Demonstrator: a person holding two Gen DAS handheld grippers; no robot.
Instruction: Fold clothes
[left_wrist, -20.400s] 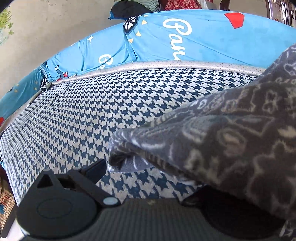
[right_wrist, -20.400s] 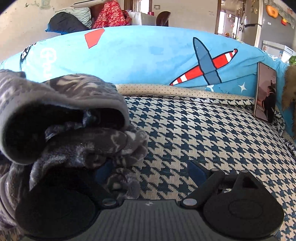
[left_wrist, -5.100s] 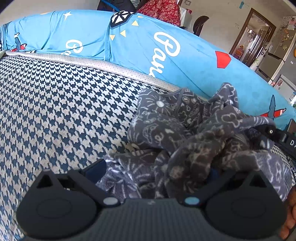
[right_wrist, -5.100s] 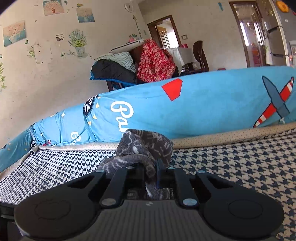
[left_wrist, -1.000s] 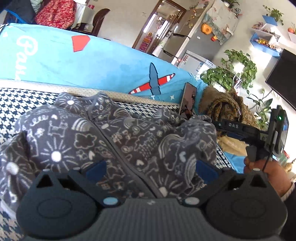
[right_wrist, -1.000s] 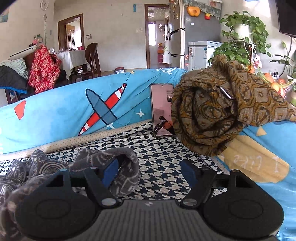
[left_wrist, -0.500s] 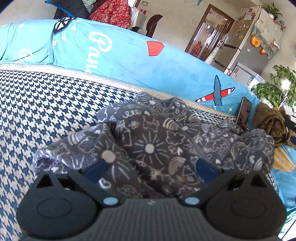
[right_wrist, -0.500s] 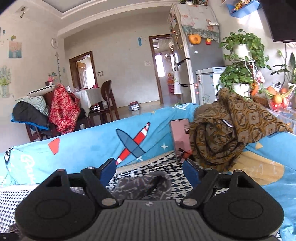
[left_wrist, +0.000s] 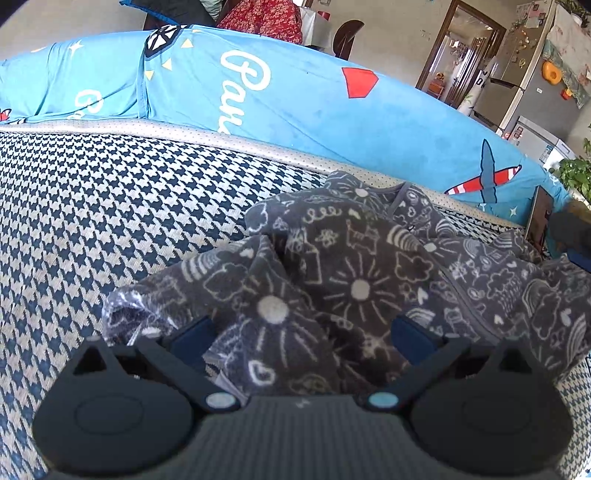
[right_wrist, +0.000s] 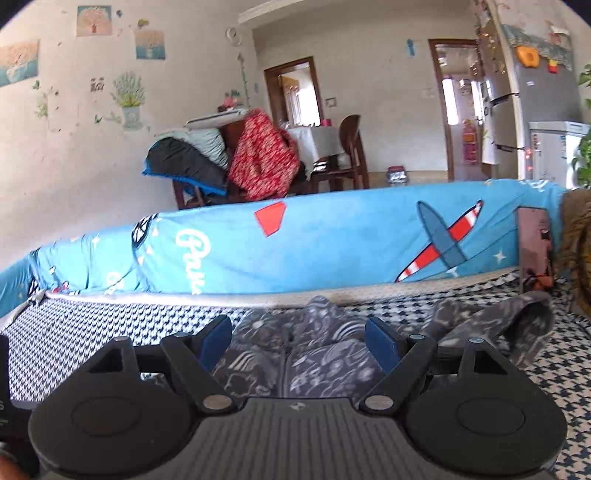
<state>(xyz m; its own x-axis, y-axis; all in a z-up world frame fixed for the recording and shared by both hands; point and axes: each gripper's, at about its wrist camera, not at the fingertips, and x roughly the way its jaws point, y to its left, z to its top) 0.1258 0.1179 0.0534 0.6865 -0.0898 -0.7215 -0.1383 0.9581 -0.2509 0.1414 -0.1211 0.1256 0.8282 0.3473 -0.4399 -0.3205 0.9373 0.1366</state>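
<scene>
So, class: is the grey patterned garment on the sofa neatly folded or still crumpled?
Crumpled. The grey garment lies bunched in uneven humps and creases on the checked sofa seat, one sleeve trailing sideways.

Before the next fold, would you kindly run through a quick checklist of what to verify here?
1. Left tool open, pads off the cloth: ok.
2. Right tool open, nothing gripped: ok.
3. Grey doodle-print garment spread flat: not ok, it lies bunched.
4. Garment fully on the houndstooth cushion: ok.
5. Phone apart from the garment: cannot tell.
6. Sleeve laid straight: not ok, it curls up.
</scene>
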